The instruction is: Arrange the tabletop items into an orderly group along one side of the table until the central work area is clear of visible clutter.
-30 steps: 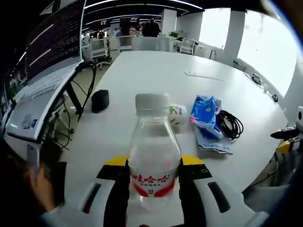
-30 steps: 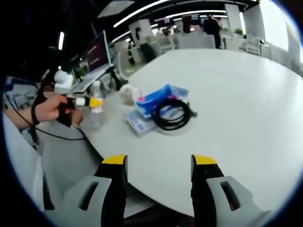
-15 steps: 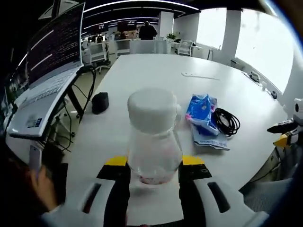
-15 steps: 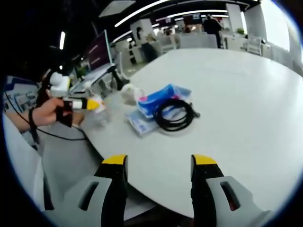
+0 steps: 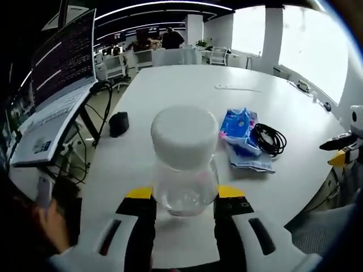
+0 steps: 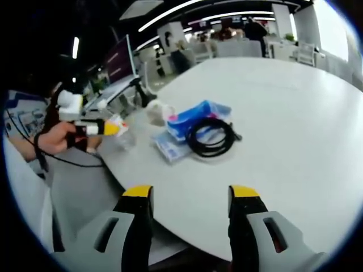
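Left gripper view: the left tongs (image 5: 184,201) clamp a water bottle (image 5: 185,164) at lower centre, tipped toward the camera.

Right gripper view: the right tongs (image 6: 190,198) gape empty; blue packets (image 6: 195,116) and cable (image 6: 210,137) cluster mid-worktop (image 6: 295,113), so sorting looks barely started.

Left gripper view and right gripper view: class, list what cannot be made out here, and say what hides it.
- Bottle label: left gripper view, tilted cap-first toward the camera, so the cap hides it.
- White item: right gripper view, too small and blurred to identify.
- Blue packet print: left gripper view, too small to read.
- Flat pack under it: partly covered by the packet and black cable.
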The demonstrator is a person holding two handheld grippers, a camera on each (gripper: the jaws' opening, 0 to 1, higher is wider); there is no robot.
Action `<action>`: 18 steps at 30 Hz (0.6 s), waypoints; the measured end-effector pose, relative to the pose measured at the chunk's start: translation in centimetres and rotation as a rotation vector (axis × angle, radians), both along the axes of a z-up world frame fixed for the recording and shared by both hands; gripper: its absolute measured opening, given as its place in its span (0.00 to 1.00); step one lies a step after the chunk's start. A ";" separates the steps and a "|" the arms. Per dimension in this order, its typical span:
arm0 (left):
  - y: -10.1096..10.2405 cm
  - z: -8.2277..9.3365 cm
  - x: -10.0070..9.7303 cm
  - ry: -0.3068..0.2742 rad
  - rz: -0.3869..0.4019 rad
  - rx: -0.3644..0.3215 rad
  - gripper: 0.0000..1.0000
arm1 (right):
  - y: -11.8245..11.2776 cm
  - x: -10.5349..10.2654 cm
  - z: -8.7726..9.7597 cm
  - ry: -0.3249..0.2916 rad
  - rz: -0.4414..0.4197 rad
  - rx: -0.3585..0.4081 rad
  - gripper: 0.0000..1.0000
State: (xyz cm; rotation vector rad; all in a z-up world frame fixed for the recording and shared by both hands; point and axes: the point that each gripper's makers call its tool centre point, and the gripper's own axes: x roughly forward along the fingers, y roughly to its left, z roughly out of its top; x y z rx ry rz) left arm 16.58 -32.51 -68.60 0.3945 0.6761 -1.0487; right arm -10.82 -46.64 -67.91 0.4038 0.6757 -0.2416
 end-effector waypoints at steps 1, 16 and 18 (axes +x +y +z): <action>0.0 0.0 0.0 0.001 0.001 -0.002 0.39 | 0.0 0.0 0.0 0.000 0.002 -0.001 0.52; -0.1 -0.3 0.6 0.025 0.037 -0.015 0.38 | 0.1 -0.2 0.0 0.006 0.001 -0.002 0.51; -0.1 -0.3 0.8 0.027 0.044 -0.014 0.38 | 0.0 -0.3 -0.1 0.006 -0.002 -0.001 0.51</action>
